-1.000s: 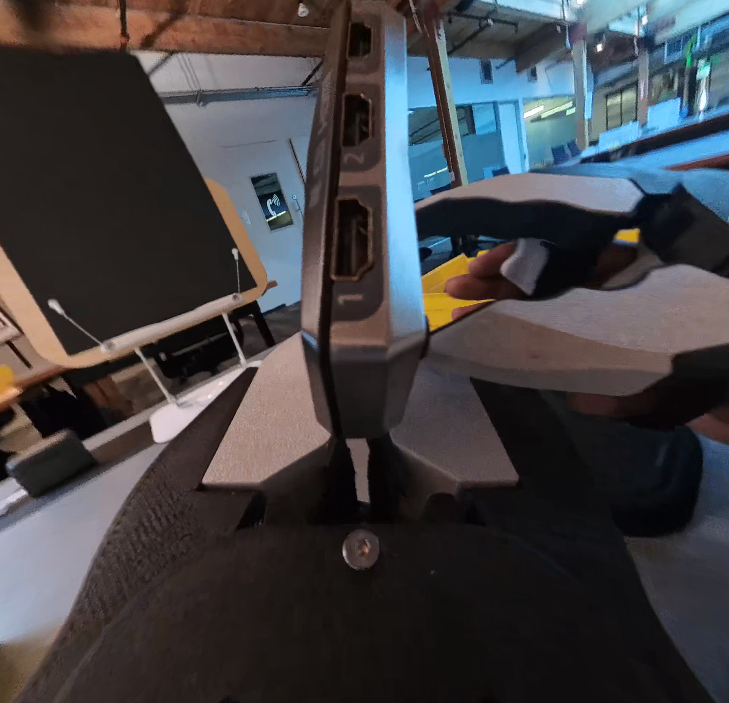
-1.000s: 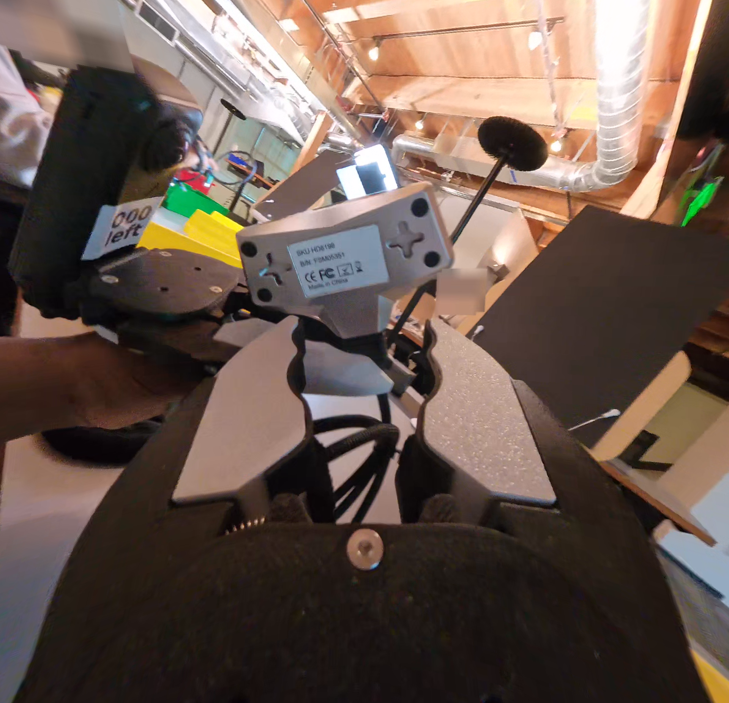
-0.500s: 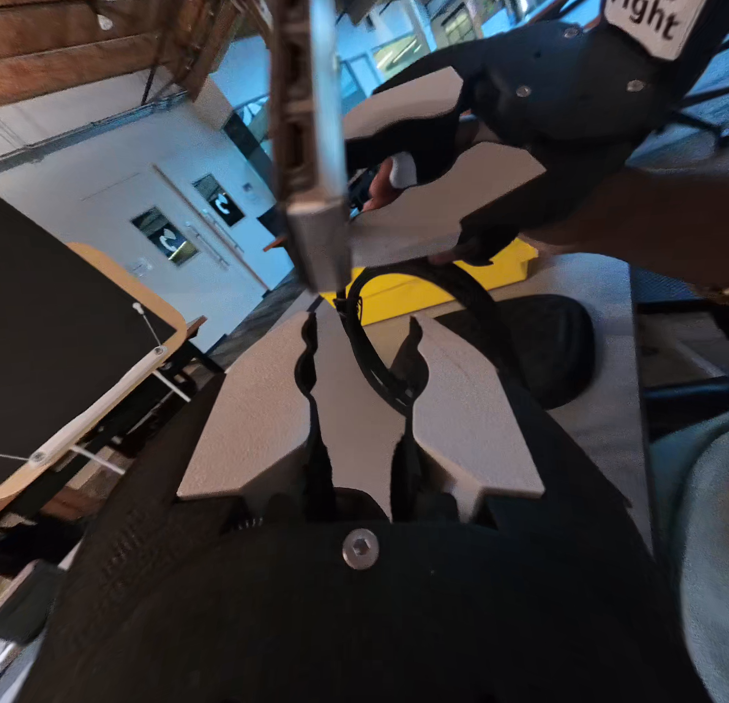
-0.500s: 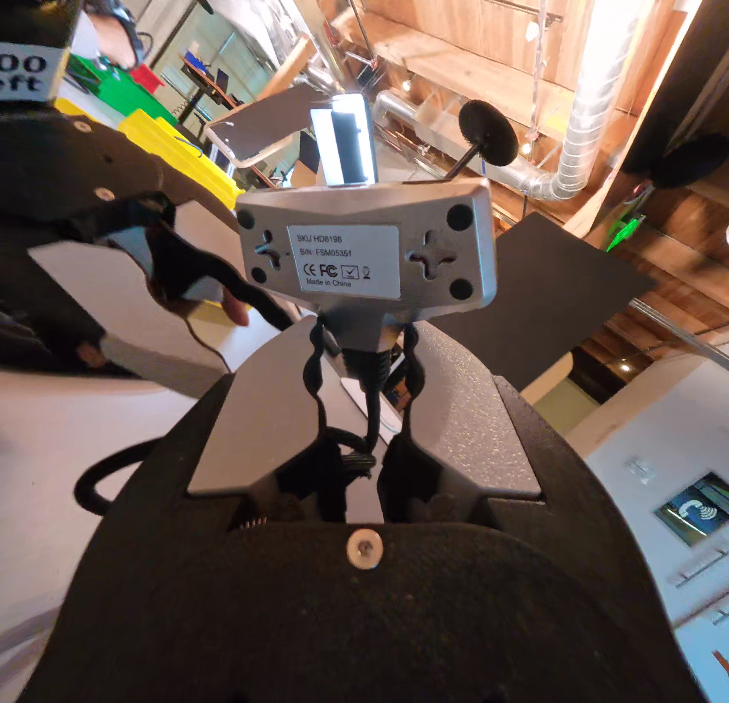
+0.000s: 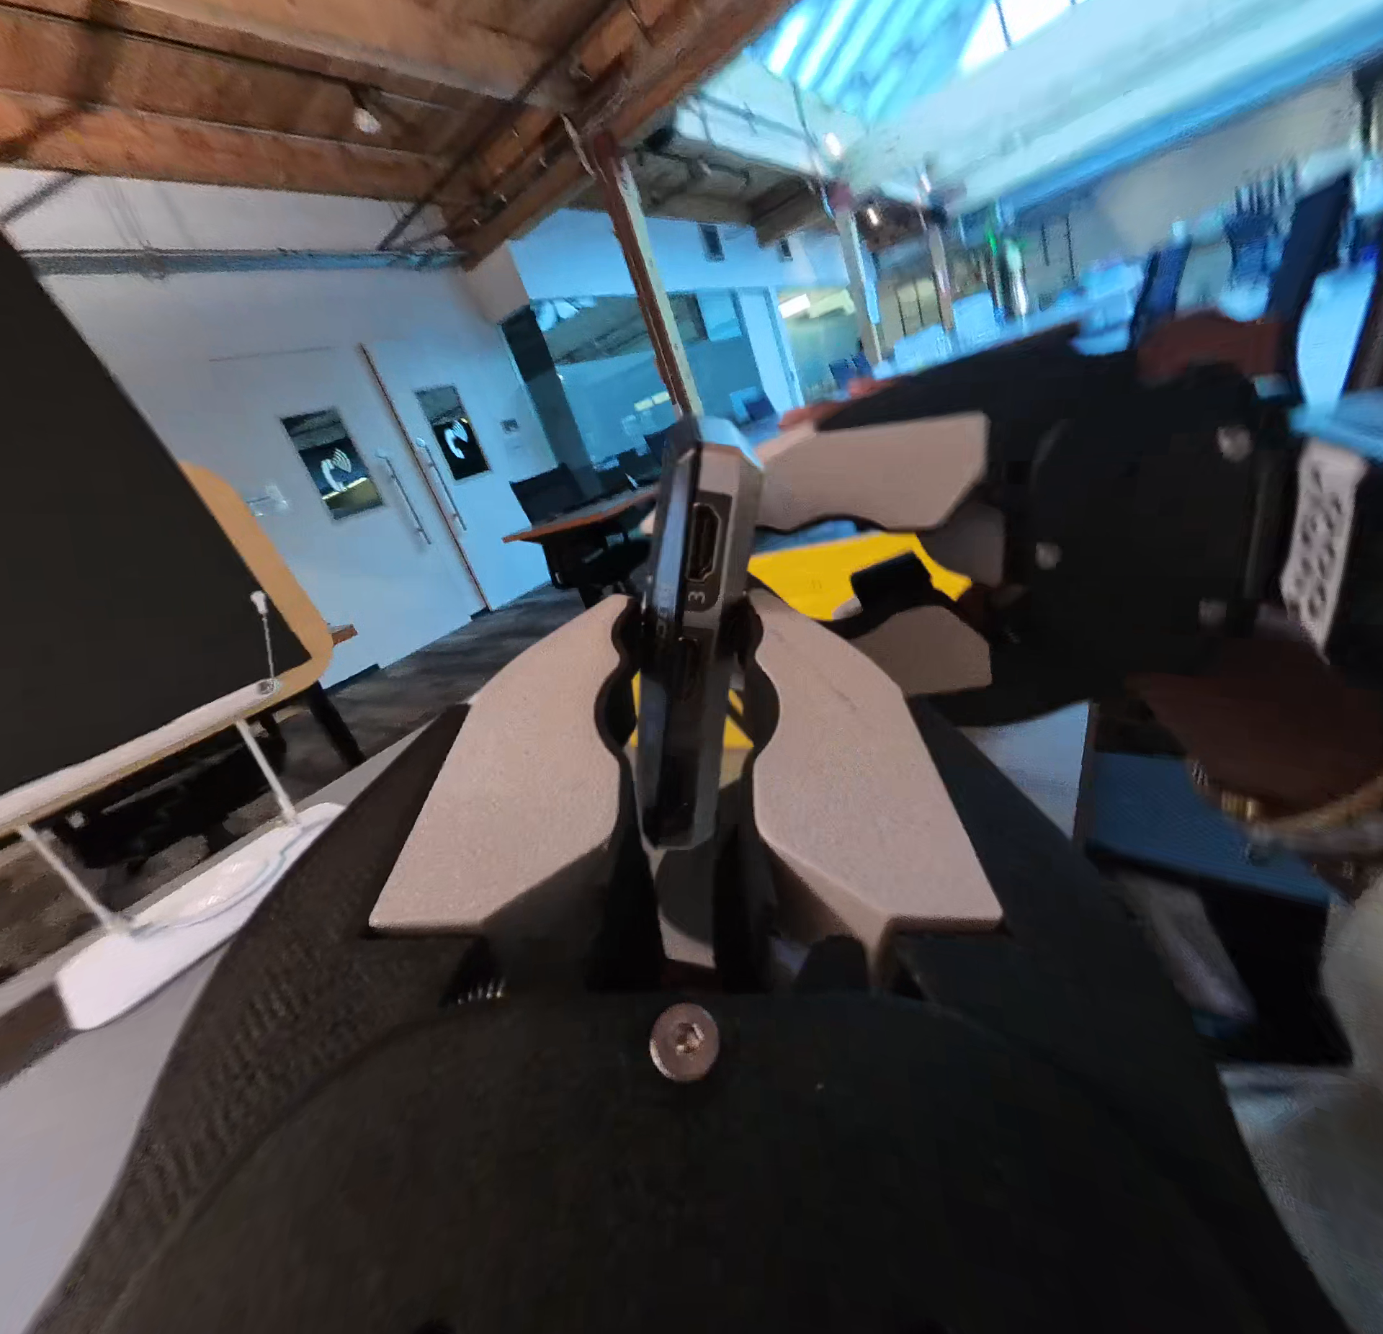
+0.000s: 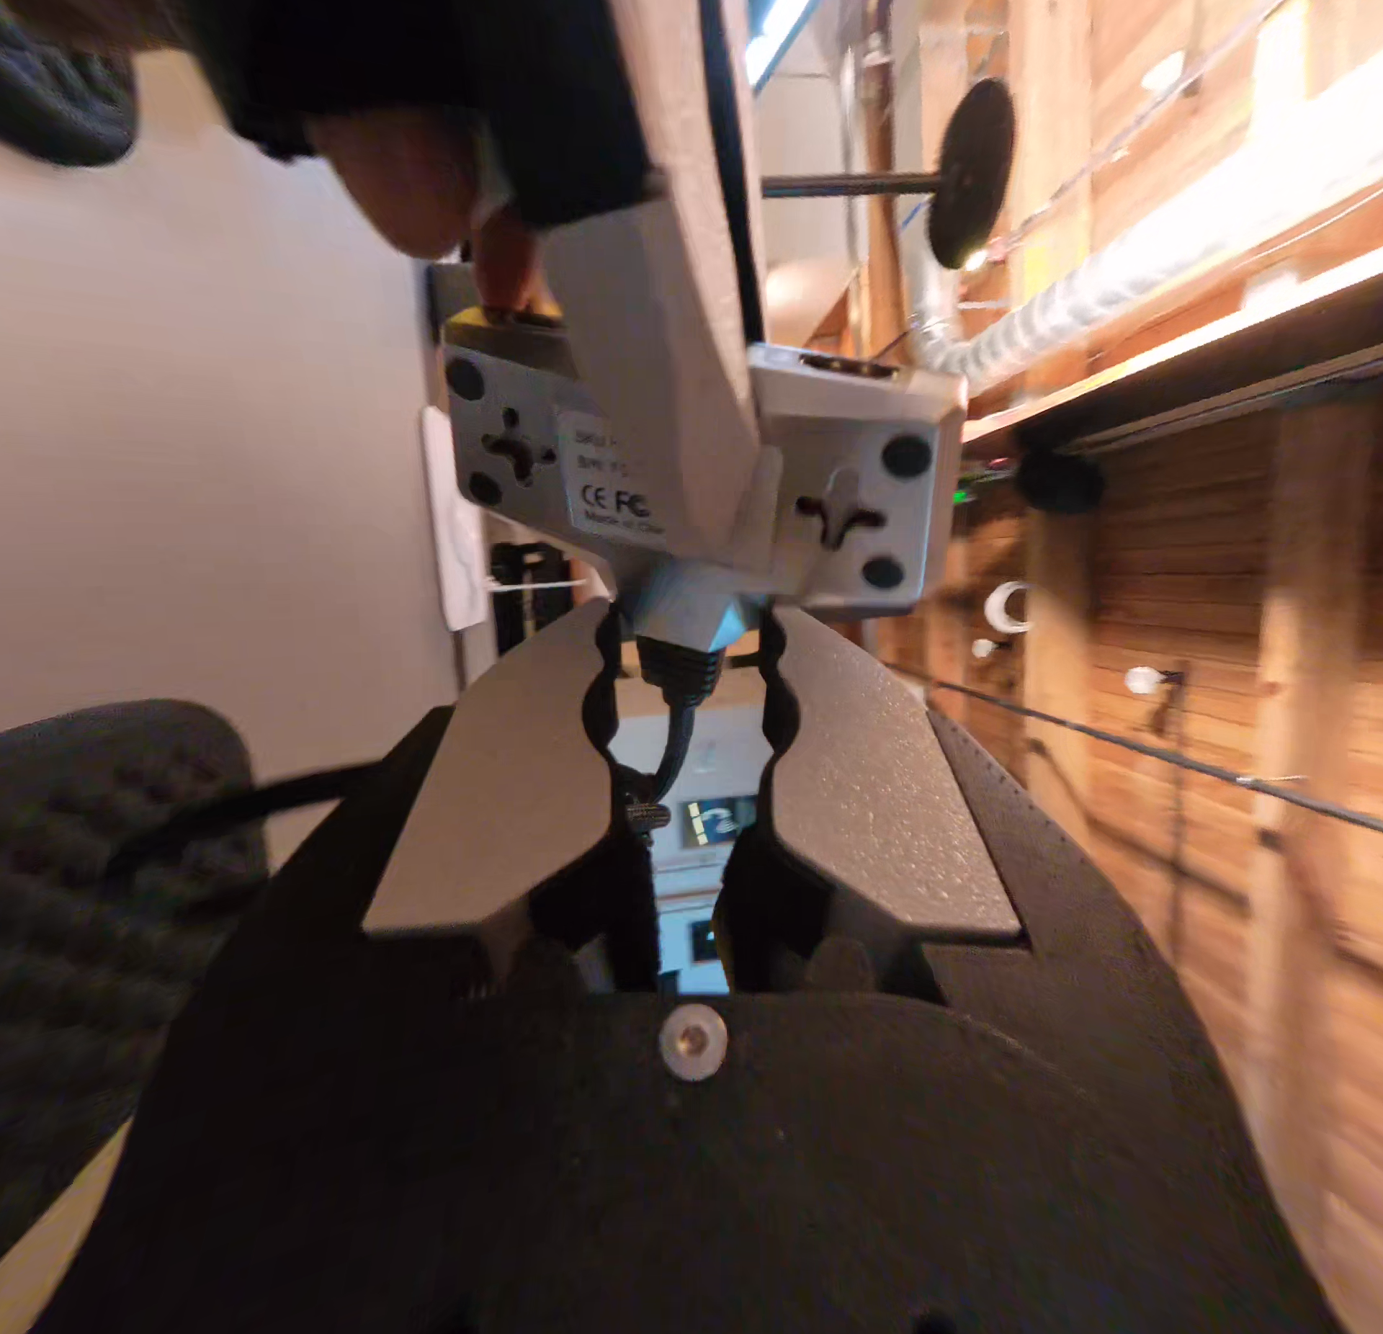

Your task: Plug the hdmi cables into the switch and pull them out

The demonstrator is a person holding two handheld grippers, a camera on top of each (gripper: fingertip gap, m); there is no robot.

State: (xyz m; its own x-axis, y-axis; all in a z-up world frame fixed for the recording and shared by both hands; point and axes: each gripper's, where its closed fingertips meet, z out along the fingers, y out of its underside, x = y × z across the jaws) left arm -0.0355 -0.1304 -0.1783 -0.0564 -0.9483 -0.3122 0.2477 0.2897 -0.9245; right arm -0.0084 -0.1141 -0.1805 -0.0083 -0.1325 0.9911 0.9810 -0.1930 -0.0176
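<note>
Since the earlier frames, the switch (image 5: 692, 624) has been brought down between the fingers of the left gripper (image 5: 685, 628), where half a second before it stood clear above their tips. In the left wrist view it is seen edge-on and nearly upright, one open port showing above the fingertips (image 5: 569, 669), the lower ports lying in the gap. The left jaws are drawn in against both faces of the silver body and it is held there.

In the right wrist view the underside of the switch (image 6: 861, 490) is presented, with black feet at the corners and a white label partly covered by a finger of the left gripper (image 6: 673, 325) crossing it. The hdmi cable (image 6: 677, 699), black and ribbed at the strain relief, is seated in the tapered end of the switch and runs down between the fingers of the right gripper (image 6: 688, 639). The right jaws are narrowed about the plug; whether firm contact is made cannot be told, the frame being blurred.

A black board (image 5: 112, 550) on a white stand is noted to the left, and a yellow bin (image 5: 831, 572) behind the right gripper (image 5: 898, 550)
</note>
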